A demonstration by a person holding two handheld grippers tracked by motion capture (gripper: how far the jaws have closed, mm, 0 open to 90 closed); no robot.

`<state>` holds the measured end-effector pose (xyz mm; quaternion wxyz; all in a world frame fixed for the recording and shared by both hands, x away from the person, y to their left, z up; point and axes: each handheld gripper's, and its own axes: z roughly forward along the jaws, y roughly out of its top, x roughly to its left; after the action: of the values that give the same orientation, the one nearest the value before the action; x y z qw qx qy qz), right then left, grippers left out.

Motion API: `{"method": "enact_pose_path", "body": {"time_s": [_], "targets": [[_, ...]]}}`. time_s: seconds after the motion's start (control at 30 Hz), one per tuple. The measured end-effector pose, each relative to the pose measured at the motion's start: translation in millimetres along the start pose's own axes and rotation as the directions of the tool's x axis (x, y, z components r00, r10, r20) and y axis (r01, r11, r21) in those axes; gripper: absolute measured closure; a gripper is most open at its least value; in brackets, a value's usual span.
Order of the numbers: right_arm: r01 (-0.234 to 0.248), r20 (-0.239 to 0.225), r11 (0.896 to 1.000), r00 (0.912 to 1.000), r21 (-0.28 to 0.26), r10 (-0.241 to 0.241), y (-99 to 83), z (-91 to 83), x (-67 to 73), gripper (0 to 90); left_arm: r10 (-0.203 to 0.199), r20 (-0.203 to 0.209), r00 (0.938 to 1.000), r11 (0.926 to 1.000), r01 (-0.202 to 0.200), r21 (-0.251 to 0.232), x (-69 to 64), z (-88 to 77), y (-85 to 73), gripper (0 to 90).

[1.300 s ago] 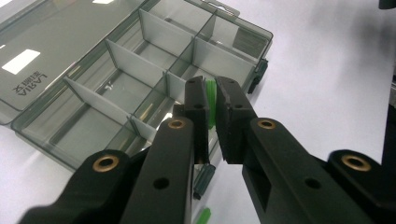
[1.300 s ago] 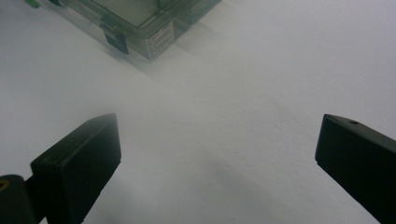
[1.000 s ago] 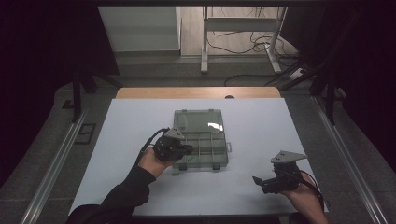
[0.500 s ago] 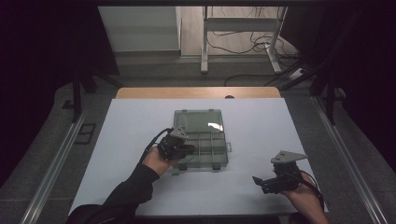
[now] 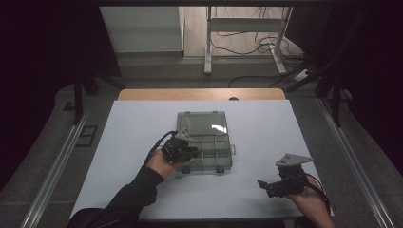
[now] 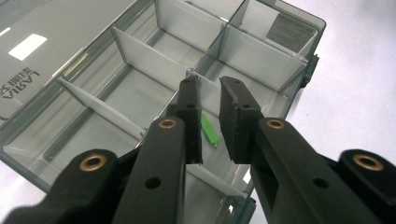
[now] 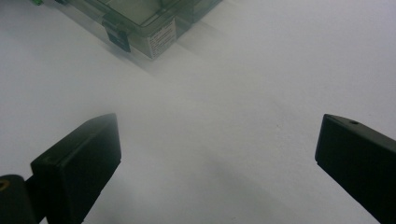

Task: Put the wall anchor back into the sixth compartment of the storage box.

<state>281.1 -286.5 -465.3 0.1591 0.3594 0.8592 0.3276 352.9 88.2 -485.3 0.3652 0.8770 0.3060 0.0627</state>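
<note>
A clear grey organizer box (image 5: pixel 203 117) lies open mid-table, its lid flat behind the divided tray (image 6: pixel 140 60). My left gripper (image 5: pixel 183 151) hovers over the tray's near left corner. In the left gripper view its jaws (image 6: pixel 210 86) stand a narrow gap apart and have just been opening. A small green piece (image 6: pixel 208 130) lies in the compartment below them, touched by neither pad. My right gripper (image 5: pixel 265 184) rests low over the bare mat at the near right, its jaws (image 7: pixel 217 135) wide open with nothing between them.
The white mat (image 5: pixel 266 128) covers the table, with a wooden strip (image 5: pixel 199 94) along its far edge. The box's latches (image 5: pixel 220 169) face the near side. Metal rails run along both sides of the table, and a desk frame and cables stand beyond.
</note>
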Motion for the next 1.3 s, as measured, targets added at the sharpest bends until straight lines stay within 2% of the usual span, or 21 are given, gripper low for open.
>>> {"method": "enact_pose_path", "body": {"time_s": [0.17, 0.3, 0.6, 0.73, 0.8, 0.87, 0.9, 0.97, 1.03, 1.07, 1.3], "targets": [[0.001, 0.000, 1.000, 1.0000, -0.001, -0.001, -0.1, -0.4, 0.0, 0.1, -0.002, -0.004, 1.0000, 1.0000, 0.002, -0.004, 1.0, -3.8, -0.4, 71.8], [0.002, -0.001, 1.000, 1.0000, -0.002, -0.002, -0.2, -0.6, -0.2, 0.1, -0.011, 0.004, 0.9999, 0.9995, 0.011, -0.029, 1.8, -10.1, -0.5, 66.0], [0.003, 0.000, 1.000, 1.0000, -0.004, -0.003, -0.4, -1.1, -0.3, 0.2, -0.008, 0.002, 1.0000, 0.9998, 0.008, -0.017, -0.6, -15.2, -2.7, 51.7], [0.002, 0.001, 1.000, 1.0000, -0.005, -0.002, -0.4, -1.1, -0.3, 0.2, -0.010, 0.002, 1.0000, 0.9997, 0.010, -0.022, -1.4, -18.8, -4.1, 41.6], [0.002, 0.001, 1.000, 1.0000, -0.005, -0.002, -0.4, -1.1, -0.3, 0.2, -0.007, 0.001, 1.0000, 0.9996, 0.007, -0.027, -1.6, -20.8, -5.3, 39.3], [0.002, 0.001, 1.000, 1.0000, -0.005, -0.002, -0.5, -1.2, -0.3, 0.2, -0.009, 0.004, 1.0000, 0.9995, 0.009, -0.031, -1.2, -23.0, -6.6, 33.9], [0.002, 0.001, 1.000, 1.0000, -0.005, -0.002, -0.5, -1.2, -0.3, 0.2, -0.010, 0.009, 0.9999, 0.9993, 0.011, -0.036, -1.0, -24.0, -7.4, 33.9], [0.001, 0.001, 1.000, 1.0000, -0.005, -0.001, -0.5, -1.3, -0.4, 0.2, -0.012, 0.040, 0.9991, 0.9985, 0.015, -0.053, 0.1, -27.7, -9.5, 27.4], [0.000, 0.001, 1.000, 1.0000, -0.006, 0.000, -0.5, -1.4, -0.4, 0.2, -0.016, 0.044, 0.9989, 0.9982, 0.018, -0.056, 0.0, -28.5, -10.0, 25.8], [-0.001, 0.001, 1.000, 1.0000, -0.007, 0.001, -0.5, -1.6, -0.5, 0.2, -0.020, 0.055, 0.9983, 0.9979, 0.023, -0.061, 0.2, -30.7, -11.1, 22.0], [-0.020, -0.003, 1.000, 0.9998, -0.024, 0.020, -0.1, -3.3, -1.6, 0.1, -0.034, 0.043, 0.9985, 0.9977, 0.036, -0.057, 1.4, -36.8, -15.4, 11.8]]}}
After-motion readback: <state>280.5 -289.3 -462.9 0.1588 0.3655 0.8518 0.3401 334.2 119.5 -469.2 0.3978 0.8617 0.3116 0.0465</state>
